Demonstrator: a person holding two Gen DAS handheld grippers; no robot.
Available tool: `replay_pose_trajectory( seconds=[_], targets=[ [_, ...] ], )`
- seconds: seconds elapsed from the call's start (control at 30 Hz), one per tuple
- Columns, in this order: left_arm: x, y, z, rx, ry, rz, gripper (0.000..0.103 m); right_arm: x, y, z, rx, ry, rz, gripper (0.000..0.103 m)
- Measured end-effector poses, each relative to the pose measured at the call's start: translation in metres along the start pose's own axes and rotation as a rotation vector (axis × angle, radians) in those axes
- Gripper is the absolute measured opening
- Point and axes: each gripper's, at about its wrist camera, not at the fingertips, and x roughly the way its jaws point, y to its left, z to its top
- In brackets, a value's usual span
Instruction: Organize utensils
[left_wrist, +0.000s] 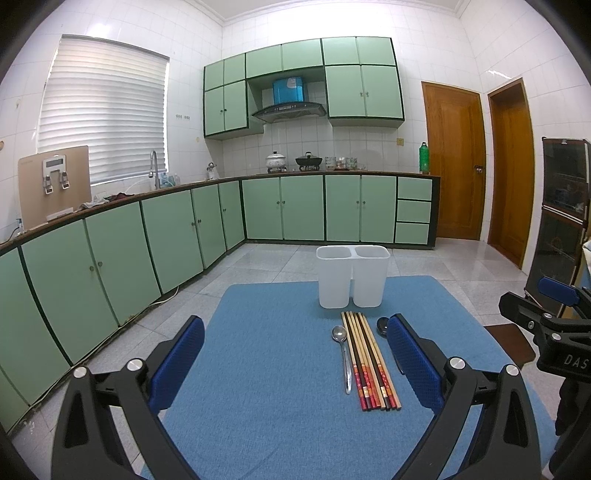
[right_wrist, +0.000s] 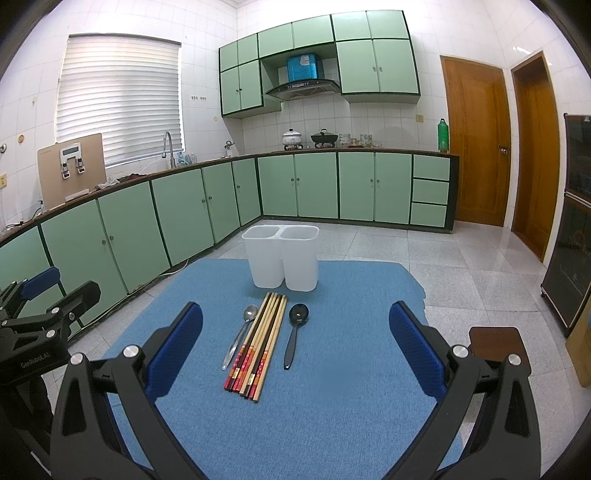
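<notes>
A white two-compartment utensil holder (left_wrist: 352, 275) (right_wrist: 281, 255) stands upright at the far side of a blue mat (left_wrist: 280, 376) (right_wrist: 332, 387). In front of it lie several chopsticks (left_wrist: 371, 360) (right_wrist: 260, 341) in a tight bundle, with a metal spoon (left_wrist: 342, 354) (right_wrist: 240, 338) on their left and a black spoon (right_wrist: 294, 332) (left_wrist: 382, 326) on their right. My left gripper (left_wrist: 295, 365) hovers open above the mat, its right finger hiding most of the black spoon. My right gripper (right_wrist: 295, 350) is open too, held above and short of the utensils. Nothing is held.
The mat covers a low table with tiled floor around it. Green cabinets (left_wrist: 147, 236) (right_wrist: 184, 206) run along the left and back. Two wooden doors (left_wrist: 480, 166) (right_wrist: 498, 147) are at the right. A dark cabinet (right_wrist: 572, 221) and a brown stool (right_wrist: 495, 343) stand at the right.
</notes>
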Motion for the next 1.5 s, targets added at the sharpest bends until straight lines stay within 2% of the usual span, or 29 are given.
replay_pose_trajectory(
  seconds=[0.47,0.7,1.0,1.2,1.27,1.5],
  targets=[
    [0.027,0.003,-0.006,0.004,0.044,0.007,0.097,0.026,-0.001,-0.003,-0.004,0.044,0.000,0.098],
    [0.084,0.012,-0.013,0.011,0.143,0.031,0.097,0.076,-0.013,-0.004,0.003,0.133,-0.009,0.098],
    [0.166,0.019,-0.023,0.027,0.264,0.058,0.097,0.174,-0.022,-0.008,0.019,0.290,-0.009,0.098],
    [0.213,0.019,-0.027,0.029,0.317,0.053,0.097,0.237,-0.021,-0.013,0.022,0.382,-0.021,0.091],
    [0.223,0.021,-0.029,0.018,0.330,0.050,0.097,0.251,-0.021,-0.017,0.035,0.411,-0.014,0.083],
    [0.242,0.031,-0.036,0.006,0.375,0.066,0.097,0.283,-0.011,-0.024,0.046,0.481,-0.015,0.074]
  ],
)
